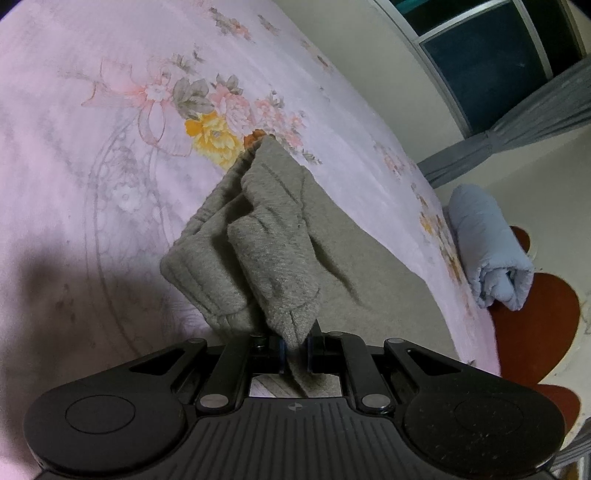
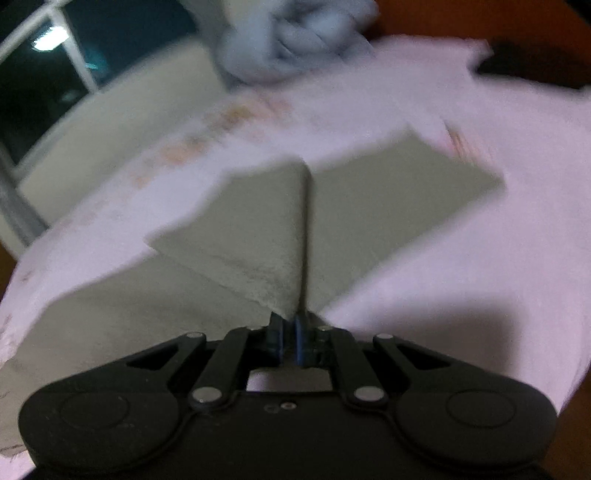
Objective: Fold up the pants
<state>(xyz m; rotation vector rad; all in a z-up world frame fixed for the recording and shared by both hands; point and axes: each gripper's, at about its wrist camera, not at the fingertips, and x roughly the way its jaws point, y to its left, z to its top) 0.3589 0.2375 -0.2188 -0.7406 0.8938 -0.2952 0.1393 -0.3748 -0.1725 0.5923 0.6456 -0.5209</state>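
Grey fleece pants (image 1: 266,236) lie on a pink flowered bedsheet (image 1: 92,155). In the left wrist view my left gripper (image 1: 295,341) is shut on a bunched ribbed end of the pants, which rises in folds above the flat part. In the right wrist view the picture is blurred. There my right gripper (image 2: 290,332) is shut on a thin edge of the pants (image 2: 258,221), and the cloth spreads away from the jaws on both sides over the sheet (image 2: 461,277).
A rolled light-blue blanket (image 1: 487,251) lies at the bed's right edge, blurred at the top as the blanket (image 2: 291,33) in the right view. A window (image 1: 487,51) with grey curtains (image 1: 517,129) stands behind. Reddish-brown floor (image 1: 535,325) shows past the bed.
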